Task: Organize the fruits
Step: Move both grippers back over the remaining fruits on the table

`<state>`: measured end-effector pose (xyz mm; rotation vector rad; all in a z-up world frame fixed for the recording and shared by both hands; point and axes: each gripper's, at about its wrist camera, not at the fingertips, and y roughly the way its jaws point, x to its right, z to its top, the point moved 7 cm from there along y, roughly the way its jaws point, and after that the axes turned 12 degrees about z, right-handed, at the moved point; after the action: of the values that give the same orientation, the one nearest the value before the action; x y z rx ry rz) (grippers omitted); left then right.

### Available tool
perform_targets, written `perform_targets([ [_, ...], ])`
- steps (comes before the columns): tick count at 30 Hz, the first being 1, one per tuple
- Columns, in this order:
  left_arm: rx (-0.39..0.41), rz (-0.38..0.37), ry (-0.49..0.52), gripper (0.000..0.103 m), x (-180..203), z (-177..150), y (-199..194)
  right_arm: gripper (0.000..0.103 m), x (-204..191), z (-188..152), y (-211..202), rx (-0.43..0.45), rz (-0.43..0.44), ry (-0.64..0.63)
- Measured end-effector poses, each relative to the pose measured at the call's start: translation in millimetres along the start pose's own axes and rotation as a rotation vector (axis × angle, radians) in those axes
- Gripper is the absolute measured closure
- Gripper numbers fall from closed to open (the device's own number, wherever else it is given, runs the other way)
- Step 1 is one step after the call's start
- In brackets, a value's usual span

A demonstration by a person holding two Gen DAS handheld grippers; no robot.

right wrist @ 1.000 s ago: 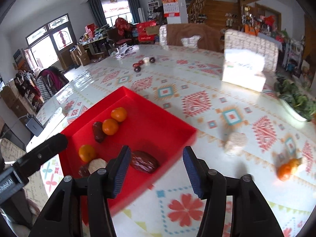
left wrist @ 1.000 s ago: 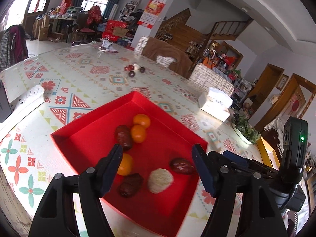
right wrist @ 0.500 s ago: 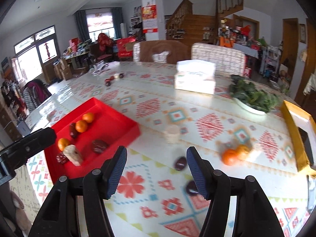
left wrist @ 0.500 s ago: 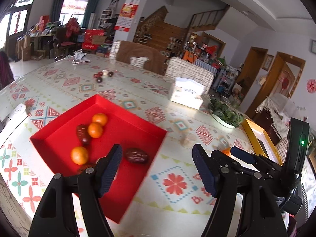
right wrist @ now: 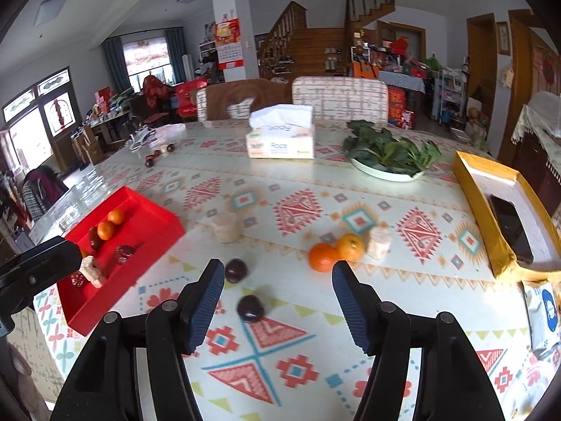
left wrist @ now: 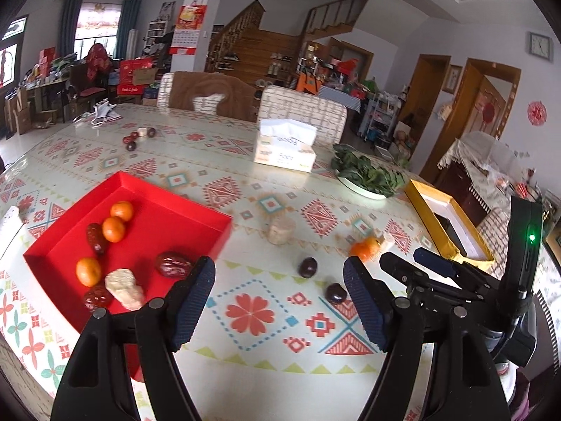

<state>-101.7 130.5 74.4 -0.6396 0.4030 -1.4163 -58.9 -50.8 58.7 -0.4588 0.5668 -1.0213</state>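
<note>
Right tool (right wrist: 278,294) held wide and empty over nearest dark date (right wrist: 250,308) for pickup; left tool (left wrist: 279,294) wide, empty beside red tray (left wrist: 217,242).

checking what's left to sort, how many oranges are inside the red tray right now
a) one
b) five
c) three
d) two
c: the red tray holds three oranges, two close together near the back and one nearer the front; two more oranges lie out on the table.

Oranges (right wrist: 335,251) on table; others (dates) in tray (right wrist: 154,222)
</note>
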Motion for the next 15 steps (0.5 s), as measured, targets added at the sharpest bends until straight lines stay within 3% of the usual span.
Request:
perform_targets([
  [5,-0.026,-0.009,0.022,0.028,13,-4,9,0.034,31,-5,-4,-0.001,-0.019,0.049],
  [15,-0.091,0.0,-0.004,0.028,9,-9,46,0.034,122,-9,1,-0.027,-0.006,0.296],
])
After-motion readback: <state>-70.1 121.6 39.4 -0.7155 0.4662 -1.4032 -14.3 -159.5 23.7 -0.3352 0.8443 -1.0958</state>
